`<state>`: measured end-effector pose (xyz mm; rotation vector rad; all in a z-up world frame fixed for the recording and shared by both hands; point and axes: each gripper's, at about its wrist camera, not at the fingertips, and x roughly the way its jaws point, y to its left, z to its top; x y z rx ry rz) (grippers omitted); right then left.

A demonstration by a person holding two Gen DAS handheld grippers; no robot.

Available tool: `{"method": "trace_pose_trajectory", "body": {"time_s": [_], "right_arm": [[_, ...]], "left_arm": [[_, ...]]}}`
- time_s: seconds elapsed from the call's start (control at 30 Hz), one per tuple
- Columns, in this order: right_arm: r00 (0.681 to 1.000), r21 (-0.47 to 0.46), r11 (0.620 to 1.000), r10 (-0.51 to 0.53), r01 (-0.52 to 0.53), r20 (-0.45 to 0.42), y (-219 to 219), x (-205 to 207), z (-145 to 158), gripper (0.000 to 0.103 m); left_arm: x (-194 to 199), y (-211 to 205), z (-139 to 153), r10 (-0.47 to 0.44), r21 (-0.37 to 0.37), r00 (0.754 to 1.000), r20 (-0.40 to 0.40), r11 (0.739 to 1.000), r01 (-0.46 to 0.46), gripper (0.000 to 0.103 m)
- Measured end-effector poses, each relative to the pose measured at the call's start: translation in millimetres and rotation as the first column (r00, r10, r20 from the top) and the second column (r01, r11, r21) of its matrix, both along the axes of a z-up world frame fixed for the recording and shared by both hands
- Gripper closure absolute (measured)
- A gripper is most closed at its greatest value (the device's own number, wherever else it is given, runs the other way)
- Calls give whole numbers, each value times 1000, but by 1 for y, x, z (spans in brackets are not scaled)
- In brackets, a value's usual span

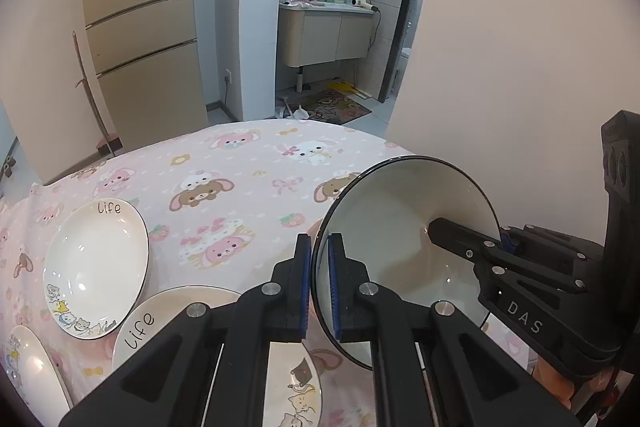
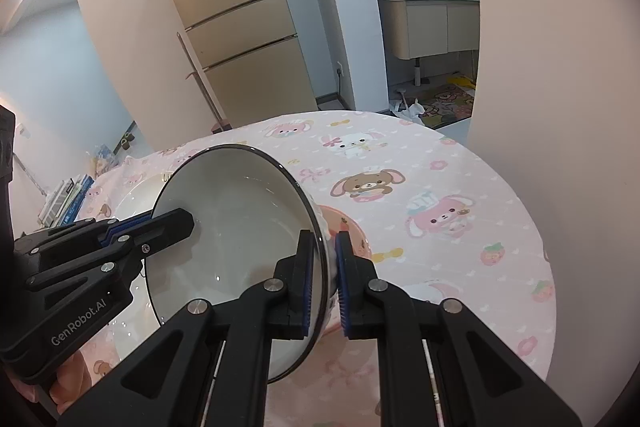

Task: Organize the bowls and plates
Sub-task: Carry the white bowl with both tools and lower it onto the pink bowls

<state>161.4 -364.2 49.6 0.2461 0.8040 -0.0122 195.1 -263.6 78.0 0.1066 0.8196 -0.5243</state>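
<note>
A white bowl with a thin black rim [image 1: 400,239] is held tilted above the table between both grippers. My left gripper [image 1: 319,247] is shut on its rim at one side. My right gripper [image 2: 324,243] is shut on the opposite rim; the bowl [image 2: 240,219] fills that view's centre. The right gripper's finger [image 1: 460,237] reaches into the bowl in the left wrist view, and the left gripper's finger [image 2: 168,223] shows in the right wrist view. White "life" plates [image 1: 96,267] [image 1: 168,323] [image 1: 32,375] lie on the table at the left.
The round table wears a pink cartoon cloth [image 1: 240,187] [image 2: 440,207]. A pink bowl [image 2: 352,231] sits on the cloth just behind the held bowl. A beige fridge [image 1: 140,27] and a bathroom doorway [image 1: 332,27] stand beyond. A wall [image 2: 560,67] is close on the right.
</note>
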Motion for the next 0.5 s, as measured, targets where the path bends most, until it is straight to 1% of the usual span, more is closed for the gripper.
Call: {"method": "trace_pose_trajectory", "body": {"time_s": [0.17,0.33,0.5], "right_arm": [[1000,1,1000,-2,2,-17,2,7,-7,92],[999,23,1000,-16,17,-45,-1,13,-21,92],[998,22,999,-21,23,-66,-2,17,-29,92]], "left_arm": [[7,0,-8,10,3,1000,-24,1000,-10,95],[15,-3,-21,11,16,998,-58,1000,-10,95],[18,-4,-31,11,27,998,-64,1000,-9,95]]}}
